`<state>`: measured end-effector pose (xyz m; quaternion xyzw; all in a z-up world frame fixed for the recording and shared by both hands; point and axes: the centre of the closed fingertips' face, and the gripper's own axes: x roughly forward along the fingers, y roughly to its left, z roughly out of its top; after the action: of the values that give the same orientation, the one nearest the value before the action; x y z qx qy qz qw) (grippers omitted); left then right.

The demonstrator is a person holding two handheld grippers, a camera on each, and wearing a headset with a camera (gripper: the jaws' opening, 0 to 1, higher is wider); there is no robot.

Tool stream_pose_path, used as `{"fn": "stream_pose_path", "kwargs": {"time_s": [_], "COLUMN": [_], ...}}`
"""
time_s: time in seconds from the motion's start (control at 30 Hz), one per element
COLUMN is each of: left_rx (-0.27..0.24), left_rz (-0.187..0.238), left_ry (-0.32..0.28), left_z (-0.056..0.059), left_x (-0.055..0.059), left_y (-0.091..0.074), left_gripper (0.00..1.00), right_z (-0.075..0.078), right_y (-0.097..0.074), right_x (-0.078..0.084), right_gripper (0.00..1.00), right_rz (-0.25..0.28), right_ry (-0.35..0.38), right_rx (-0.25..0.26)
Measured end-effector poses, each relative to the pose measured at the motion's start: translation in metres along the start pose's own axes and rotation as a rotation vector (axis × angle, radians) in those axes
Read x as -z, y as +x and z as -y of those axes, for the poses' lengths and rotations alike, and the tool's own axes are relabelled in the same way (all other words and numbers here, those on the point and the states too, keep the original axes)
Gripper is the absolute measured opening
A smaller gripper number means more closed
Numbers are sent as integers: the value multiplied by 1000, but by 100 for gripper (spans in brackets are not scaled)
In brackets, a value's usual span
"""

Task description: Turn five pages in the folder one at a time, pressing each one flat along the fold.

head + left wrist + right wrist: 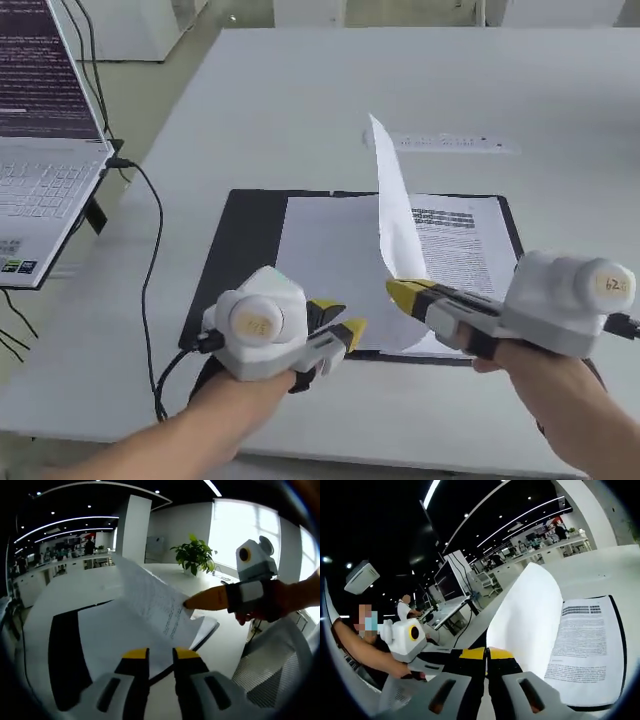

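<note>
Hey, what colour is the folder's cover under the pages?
The folder cover is black, clearest in the head view.

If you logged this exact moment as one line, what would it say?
step: mid-turn | right tool: shut on page, raised upright | left tool: open, holding nothing | folder: open on table

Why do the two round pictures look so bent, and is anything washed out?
Left gripper view: fisheye lens bows the folder; window glare washes out the right. Right gripper view: ceiling lights curve, printed page is sharp. Head view: table edges straight, soft even light.
</note>
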<state>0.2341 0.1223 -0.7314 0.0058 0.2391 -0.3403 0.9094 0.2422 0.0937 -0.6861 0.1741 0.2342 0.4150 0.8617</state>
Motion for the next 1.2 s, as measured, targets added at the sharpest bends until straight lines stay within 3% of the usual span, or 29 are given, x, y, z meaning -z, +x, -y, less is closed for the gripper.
{"fn": "stream_pose_path", "kwargs": {"time_s": [0.23,0.47,0.87,1.0,1.2], "left_rx": [-59,-101,-153,-169,-173], "left_rz": [-23,-30,-48,-43,-45], "left_ry": [-16,-43,-80,-94,-91], "left_z": [-34,-56,-79,-84,-87], "left_x": [15,24,46,47,46], "left_y": [-30,-50,-74,-78,-73], "left_gripper": [16,16,16,16,16], "right_z": [-15,-20,-19,-14,-9], "right_y": [40,75,119,125,121], "right_x": [17,40,89,104,110], "right_gripper": [0,0,0,0,0], "right_rz": [-55,-123,-256,-285,-285], "right_ry": [19,47,57,87,91], "right_rx": [-24,-25,-15,6,29]}}
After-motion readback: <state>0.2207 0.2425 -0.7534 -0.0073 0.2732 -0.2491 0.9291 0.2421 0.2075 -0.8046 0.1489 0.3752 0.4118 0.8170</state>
